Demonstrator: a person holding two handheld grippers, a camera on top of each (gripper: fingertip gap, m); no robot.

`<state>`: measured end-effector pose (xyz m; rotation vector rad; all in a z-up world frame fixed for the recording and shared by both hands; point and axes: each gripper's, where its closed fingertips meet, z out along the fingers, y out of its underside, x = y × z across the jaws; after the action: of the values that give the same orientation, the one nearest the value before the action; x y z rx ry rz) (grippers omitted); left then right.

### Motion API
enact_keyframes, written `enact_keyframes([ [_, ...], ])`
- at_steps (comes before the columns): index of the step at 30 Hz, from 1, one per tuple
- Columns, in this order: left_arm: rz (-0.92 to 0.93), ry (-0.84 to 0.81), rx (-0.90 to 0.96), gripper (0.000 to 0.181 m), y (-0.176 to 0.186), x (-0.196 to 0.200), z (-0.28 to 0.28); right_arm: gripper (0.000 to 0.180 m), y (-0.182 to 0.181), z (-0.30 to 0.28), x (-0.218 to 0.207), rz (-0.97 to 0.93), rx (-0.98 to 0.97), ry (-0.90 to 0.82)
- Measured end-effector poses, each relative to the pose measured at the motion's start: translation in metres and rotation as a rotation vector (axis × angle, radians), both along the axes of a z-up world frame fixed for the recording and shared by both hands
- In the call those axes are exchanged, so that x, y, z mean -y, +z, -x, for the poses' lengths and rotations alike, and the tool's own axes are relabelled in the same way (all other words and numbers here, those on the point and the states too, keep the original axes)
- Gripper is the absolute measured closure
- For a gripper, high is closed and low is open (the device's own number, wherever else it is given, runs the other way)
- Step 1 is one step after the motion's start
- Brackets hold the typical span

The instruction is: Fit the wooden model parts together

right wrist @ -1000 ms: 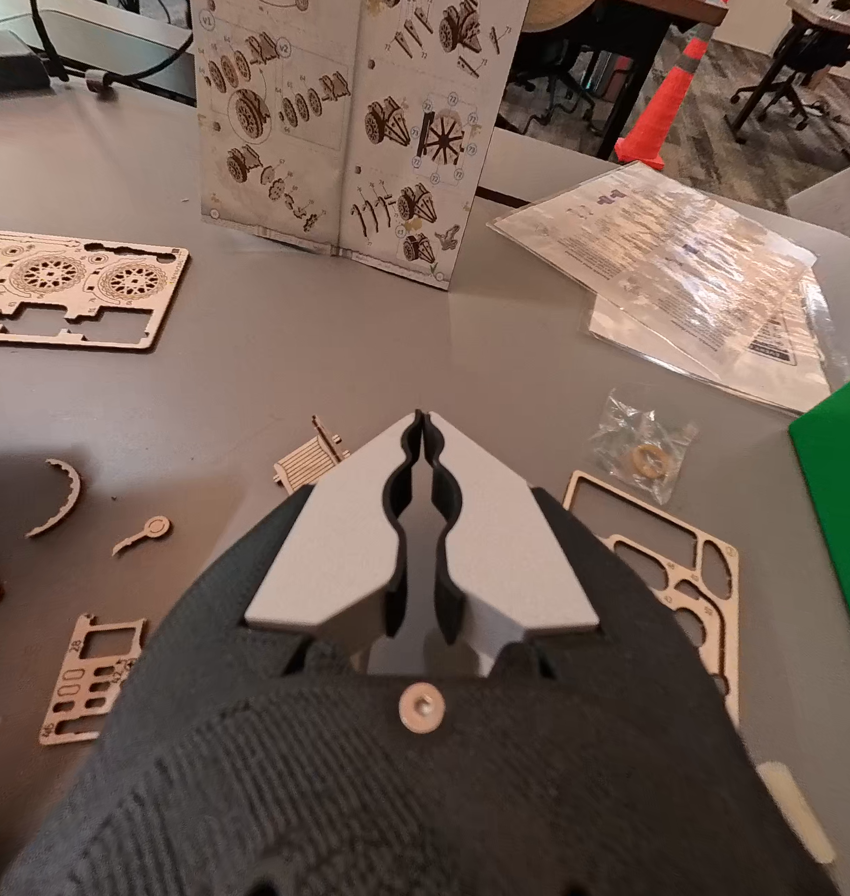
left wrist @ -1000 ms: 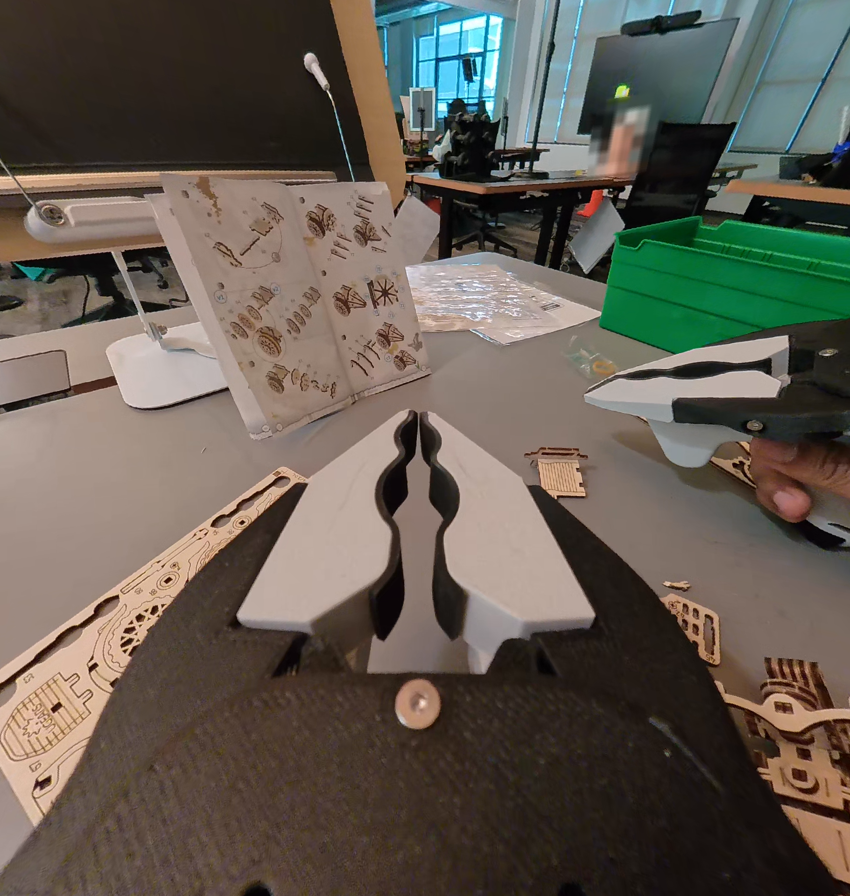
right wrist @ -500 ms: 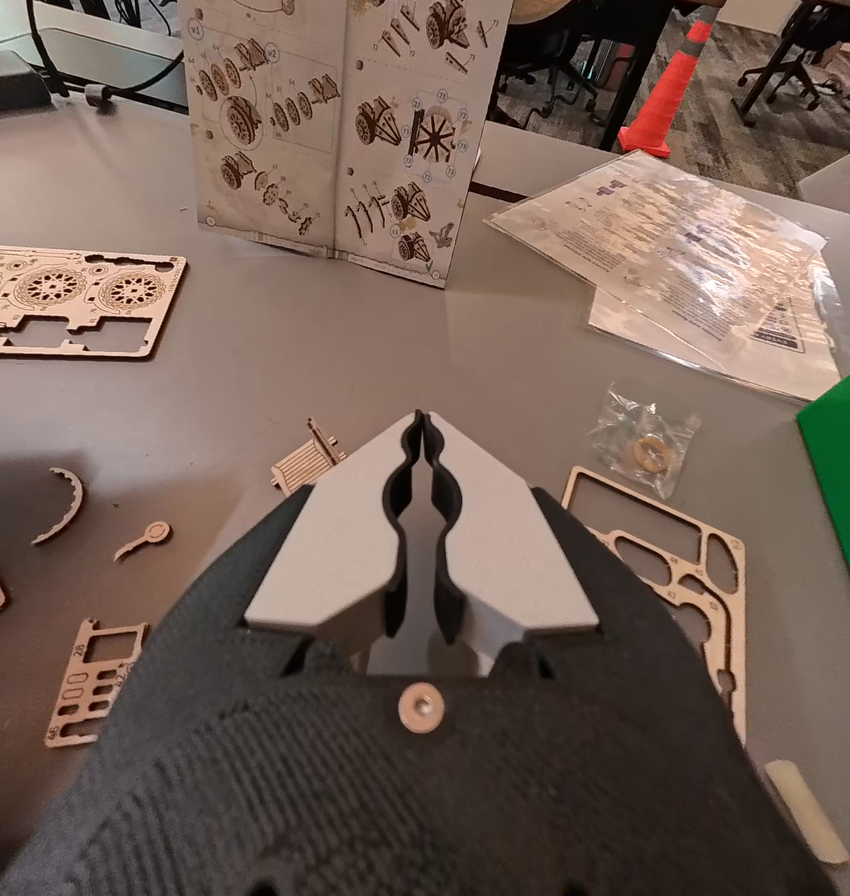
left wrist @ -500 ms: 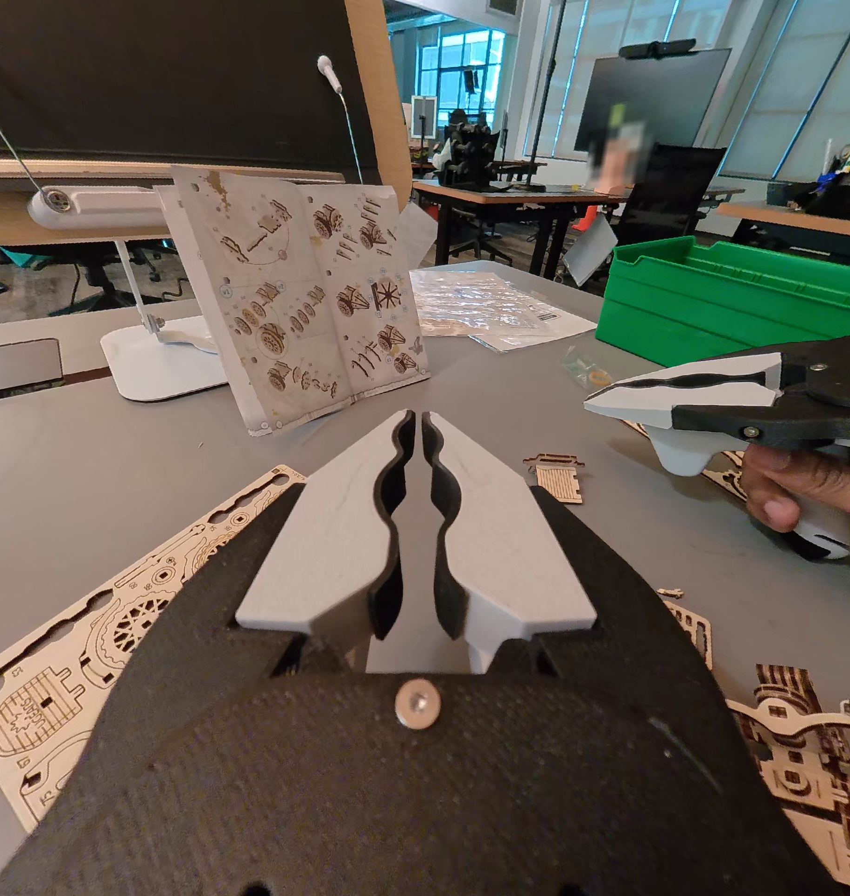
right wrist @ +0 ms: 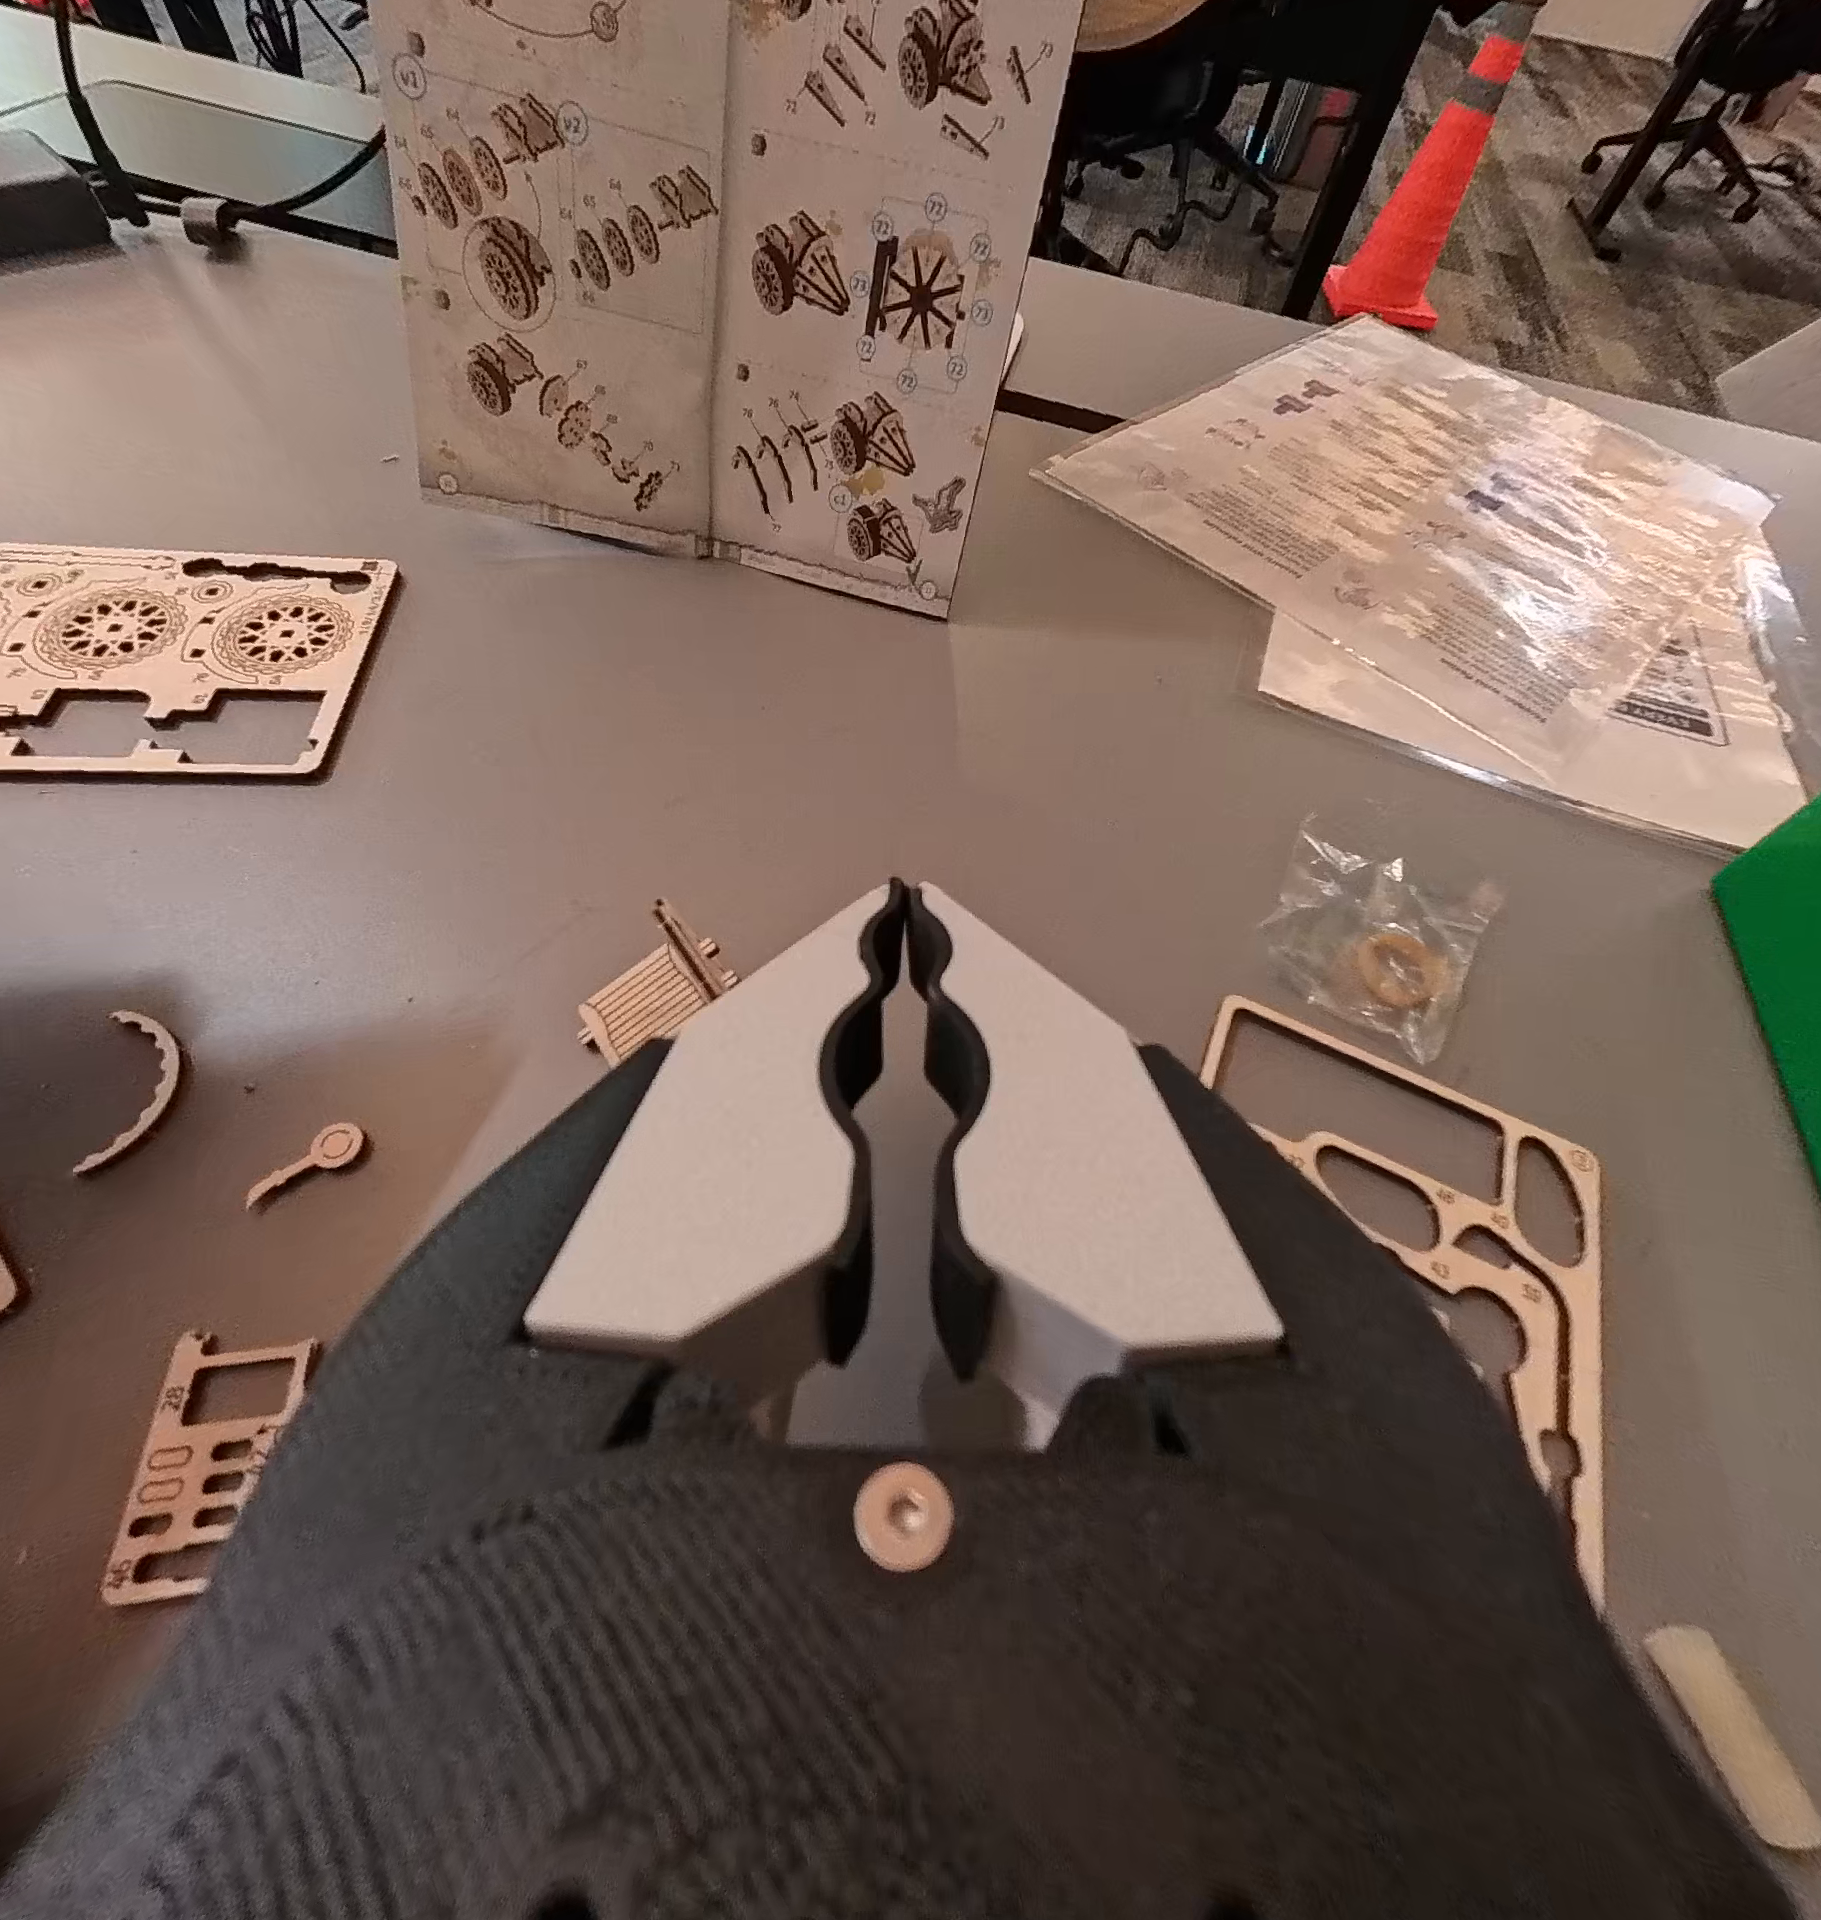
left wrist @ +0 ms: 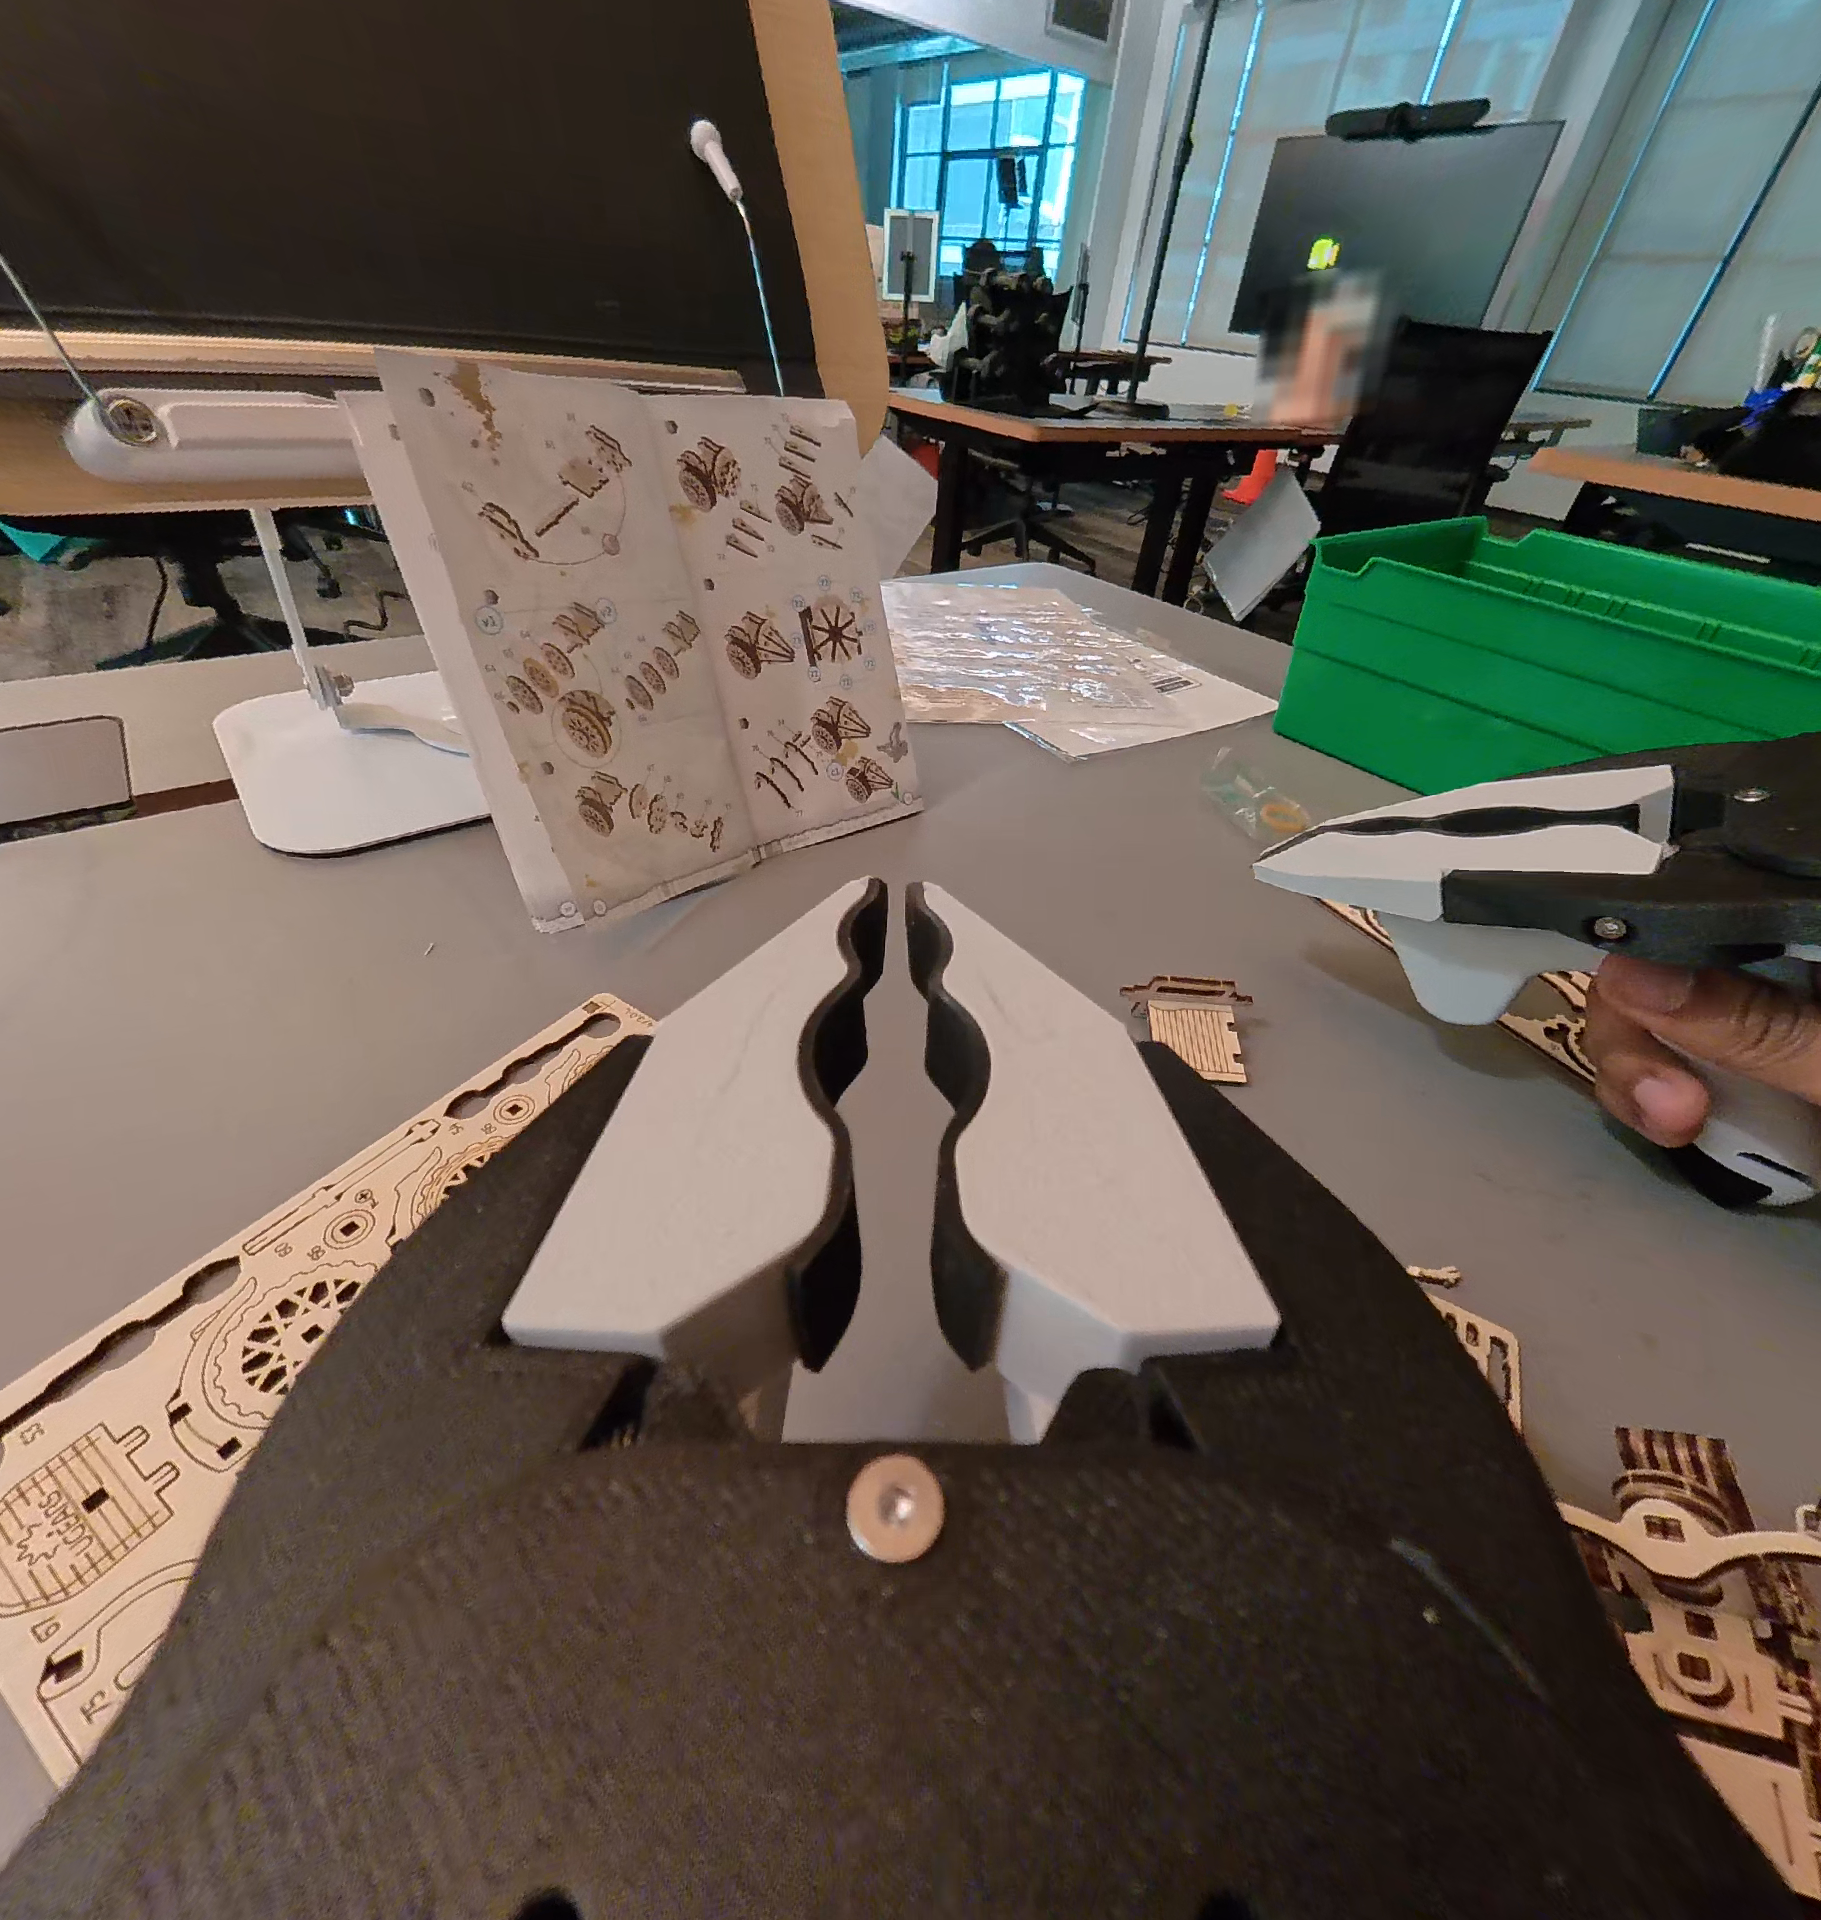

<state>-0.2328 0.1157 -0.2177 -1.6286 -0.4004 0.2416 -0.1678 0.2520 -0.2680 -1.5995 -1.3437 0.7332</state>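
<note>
Both grippers hang empty above a grey table (right wrist: 677, 748). The left gripper (left wrist: 893, 896) has its tips a narrow slit apart, clasping nothing. The right gripper (right wrist: 906, 891) is clenched with its tips touching, also on nothing; in the left wrist view it enters from the right (left wrist: 1270, 864), held by a hand (left wrist: 1716, 1049).

The wooden model parts lie loose on the table. A small slatted piece (right wrist: 651, 992) sits just left of the right gripper's tips. A toothed arc (right wrist: 137, 1091), a small round-headed pin (right wrist: 308, 1158) and a slotted plate (right wrist: 205, 1455) lie farther left. A laser-cut sheet with spoked wheels (right wrist: 158, 665) rests at the far left, and an emptied frame sheet (right wrist: 1457, 1226) lies right of the gripper. The sheets bear small engraved markings.

An open instruction booklet (right wrist: 719, 281) stands upright behind, printed with assembly diagrams and small markings. Right of it lie printed sheets in a clear sleeve (right wrist: 1488, 582), then a small plastic bag holding a wooden ring (right wrist: 1389, 956) beside a green bin (left wrist: 1571, 665).
</note>
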Motion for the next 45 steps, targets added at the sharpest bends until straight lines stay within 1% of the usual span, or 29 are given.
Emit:
enact_keyframes([
  [17, -0.007, -0.014, 0.024, 0.180, -0.001, 0.000, 0.001, 0.180, -0.003, 0.001, 0.000, 0.004, 0.014, 0.002],
  [19, -0.037, -0.042, 0.057, 0.168, 0.001, 0.001, 0.001, 0.180, -0.003, 0.001, 0.000, 0.004, 0.015, 0.002],
  [21, -0.099, -0.123, 0.095, 0.146, 0.006, 0.003, -0.004, 0.180, -0.003, 0.001, 0.000, 0.011, 0.013, 0.000],
  [22, -0.103, -0.134, 0.122, 0.133, 0.005, 0.005, -0.002, 0.180, -0.003, 0.001, 0.000, 0.015, 0.013, 0.001],
  [24, -0.017, -0.147, 0.167, 0.101, -0.006, 0.011, 0.008, 0.180, -0.002, 0.001, -0.001, 0.022, 0.010, 0.002],
  [26, 0.120, -0.114, 0.195, 0.074, -0.021, 0.024, 0.026, 0.179, -0.002, 0.000, -0.001, 0.026, 0.005, 0.002],
  [27, 0.187, -0.087, 0.204, 0.062, -0.029, 0.033, 0.035, 0.179, -0.002, 0.000, -0.001, 0.028, 0.003, 0.002],
  [28, 0.248, -0.054, 0.210, 0.056, -0.035, 0.043, 0.045, 0.179, -0.001, 0.000, -0.001, 0.030, 0.002, 0.003],
  [31, 0.353, 0.017, 0.231, 0.054, -0.054, 0.067, 0.064, 0.178, -0.002, 0.001, 0.000, 0.034, 0.005, 0.010],
  [34, 0.465, 0.062, 0.260, 0.055, -0.076, 0.080, 0.072, 0.178, -0.001, 0.000, 0.001, 0.026, 0.001, 0.010],
  [41, 0.631, 0.069, 0.281, 0.056, -0.100, 0.088, 0.069, 0.179, 0.004, -0.001, 0.003, -0.020, -0.021, 0.011],
  [45, 0.698, 0.068, 0.261, 0.057, -0.104, 0.092, 0.065, 0.180, 0.005, -0.001, 0.004, -0.040, -0.027, 0.013],
])
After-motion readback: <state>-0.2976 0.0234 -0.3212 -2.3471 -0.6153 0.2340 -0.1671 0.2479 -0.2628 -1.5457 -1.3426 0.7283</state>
